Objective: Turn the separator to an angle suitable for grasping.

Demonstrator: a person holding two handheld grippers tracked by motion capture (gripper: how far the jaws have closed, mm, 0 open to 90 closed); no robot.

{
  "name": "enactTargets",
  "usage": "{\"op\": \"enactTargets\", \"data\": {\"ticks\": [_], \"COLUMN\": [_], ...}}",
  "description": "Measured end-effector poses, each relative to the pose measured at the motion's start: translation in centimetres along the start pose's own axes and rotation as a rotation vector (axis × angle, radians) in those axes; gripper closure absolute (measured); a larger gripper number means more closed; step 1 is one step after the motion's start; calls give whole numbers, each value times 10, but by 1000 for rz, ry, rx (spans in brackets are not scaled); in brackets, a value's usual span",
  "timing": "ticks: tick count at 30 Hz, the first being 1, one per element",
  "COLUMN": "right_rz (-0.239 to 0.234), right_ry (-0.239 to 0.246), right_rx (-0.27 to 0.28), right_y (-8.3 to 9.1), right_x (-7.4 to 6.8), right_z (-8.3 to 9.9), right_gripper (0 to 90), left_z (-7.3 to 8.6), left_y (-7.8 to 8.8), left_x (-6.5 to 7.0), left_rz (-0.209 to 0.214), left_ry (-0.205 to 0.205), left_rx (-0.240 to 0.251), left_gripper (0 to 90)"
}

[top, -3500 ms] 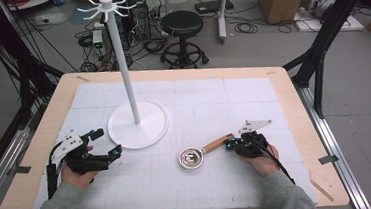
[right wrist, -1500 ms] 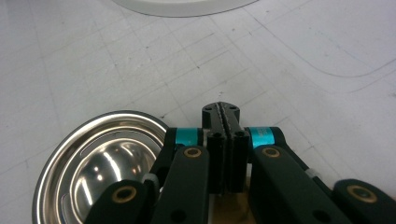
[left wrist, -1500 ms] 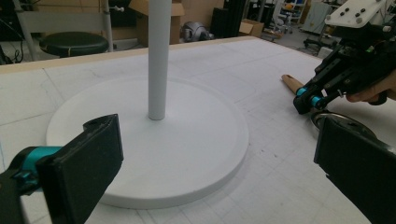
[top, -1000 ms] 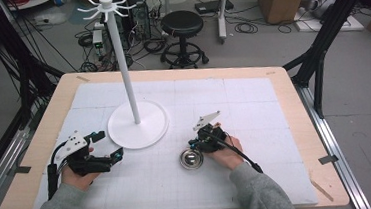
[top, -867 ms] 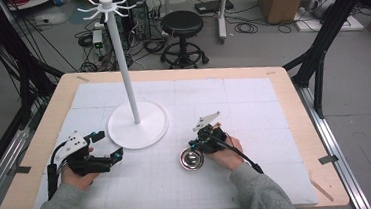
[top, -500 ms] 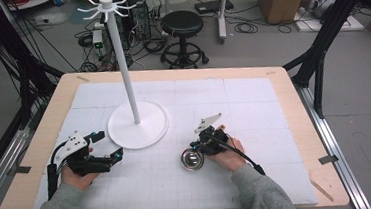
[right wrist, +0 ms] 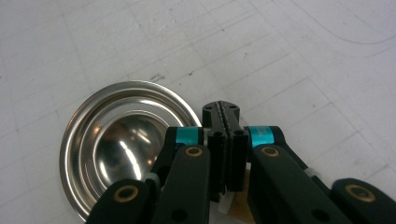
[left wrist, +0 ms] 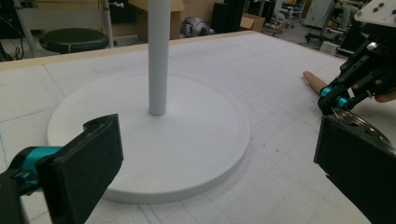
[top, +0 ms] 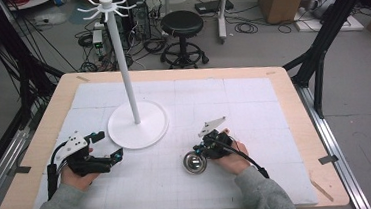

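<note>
Ladle lies on the counter, bowl up, front-centre, right of the stand's round base and well clear of it. In the right gripper view the steel bowl is just left of your jaws; the wooden handle runs back under them.

Your right gripper has its jaws together, pinching the neck where handle meets bowl — wood is just visible under the pads, though how much of it they hold is hidden. Left gripper rests near the base, jaws wide apart, holding nothing.

Risks as I read it:
- Grip is very close to the bowl, so the long handle acts as a lever. Lift and it may swing or twist in the jaws.
- Narrow pinch on a round handle: it could roll out mid-lift.
- The hooks sit high on a thin pole. Bump that pole and the stand may rock or slide.
- Left gripper isn't bracing the base, so nothing stops that.
</note>
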State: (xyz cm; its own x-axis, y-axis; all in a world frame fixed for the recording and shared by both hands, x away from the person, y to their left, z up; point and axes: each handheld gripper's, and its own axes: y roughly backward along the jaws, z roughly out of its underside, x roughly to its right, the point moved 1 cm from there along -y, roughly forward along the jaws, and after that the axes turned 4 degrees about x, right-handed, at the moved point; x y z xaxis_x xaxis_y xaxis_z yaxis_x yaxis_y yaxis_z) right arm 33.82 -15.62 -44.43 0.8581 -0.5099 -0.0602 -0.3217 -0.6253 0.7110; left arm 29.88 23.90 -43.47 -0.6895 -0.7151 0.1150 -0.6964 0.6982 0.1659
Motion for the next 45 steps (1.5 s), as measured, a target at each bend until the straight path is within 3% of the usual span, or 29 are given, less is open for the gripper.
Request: {"op": "enactTargets", "data": {"ticks": [11, 22, 29, 31, 33, 35, 41, 45], "right_rz": [-27, -37, -40, -50, -40, 1, 57, 70], "right_ry": [19, 7, 32, 6, 5, -20, -99, -110], "right_rx": [-3, 9, 23, 97, 109, 131, 139, 139], "right_y": [15, 27, 30, 44, 49, 63, 83, 87], "right_x": [-6, -12, -11, -7, -5, 5, 22, 27], "right_z": [15, 29, 28, 26, 26, 35, 60, 68], "right_gripper": [900, 900, 900, 900, 900, 900, 900, 900], "left_z": [0, 0, 0, 0, 0, 1, 0, 0], "left_y": [0, 0, 0, 0, 0, -1, 0, 0], "left_x": [0, 0, 0, -1, -1, -1, -1, -1], "left_rz": [0, 0, 0, -1, -2, 1, 1, -1], "left_ry": [2, 1, -2, 4, 4, 7, 6, 6], "left_rx": [-2, -4, -7, -6, -7, -5, -3, -2], "left_gripper": [17, 17, 17, 17, 17, 17, 17, 17]}}
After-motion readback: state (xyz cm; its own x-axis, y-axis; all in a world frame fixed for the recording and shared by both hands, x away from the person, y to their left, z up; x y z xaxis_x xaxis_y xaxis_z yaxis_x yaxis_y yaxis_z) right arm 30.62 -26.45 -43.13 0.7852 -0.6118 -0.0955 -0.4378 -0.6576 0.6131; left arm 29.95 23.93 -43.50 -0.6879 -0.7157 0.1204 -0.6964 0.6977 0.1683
